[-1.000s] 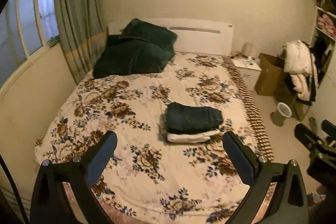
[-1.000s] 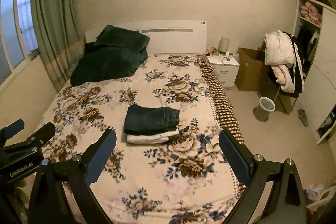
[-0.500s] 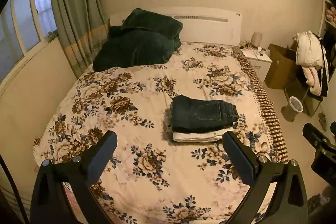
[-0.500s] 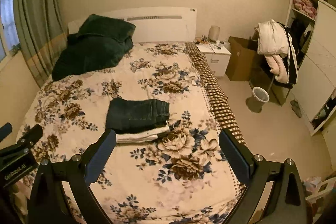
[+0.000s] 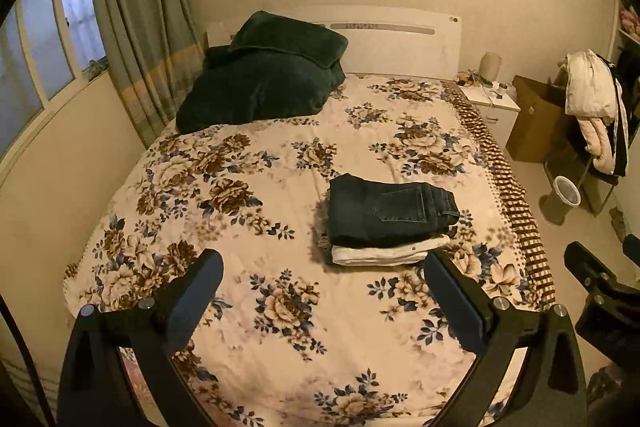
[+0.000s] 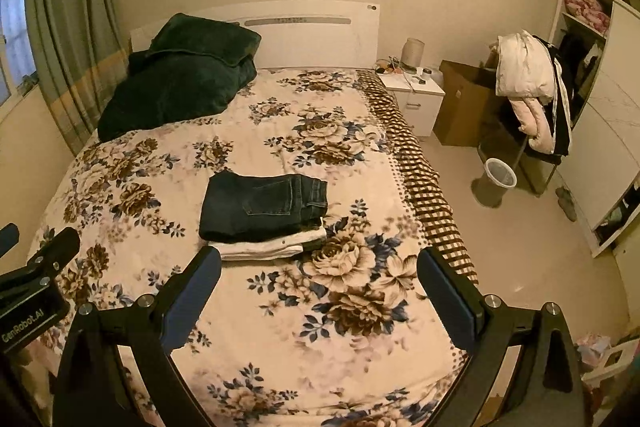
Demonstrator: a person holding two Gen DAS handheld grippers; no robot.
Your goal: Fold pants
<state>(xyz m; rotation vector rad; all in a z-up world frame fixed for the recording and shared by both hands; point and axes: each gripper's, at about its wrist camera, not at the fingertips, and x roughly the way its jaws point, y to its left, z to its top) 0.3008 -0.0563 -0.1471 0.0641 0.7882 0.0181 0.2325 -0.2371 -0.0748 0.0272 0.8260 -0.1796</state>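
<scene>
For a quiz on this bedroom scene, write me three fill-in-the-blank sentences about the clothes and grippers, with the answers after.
1. The folded dark jeans lie on top of a folded ____ garment.
2. Both the left gripper and the right gripper are ____, holding nothing.
3. The stack rests on a bedspread with a ____ print.

Answers: white; open; floral

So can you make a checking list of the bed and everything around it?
Surface: floral bedspread, flat, covers the bed.
Job's things: dark jeans folded, stacked on folded white pants.
Clutter: dark green bedding heaped by the headboard.
Grippers: left gripper and right gripper above the bed's near end, jaws wide apart, holding nothing.
Cables: nothing seen.
Surroundings: curtain, nightstand, cardboard box, bin, clothes over a chair.
</scene>
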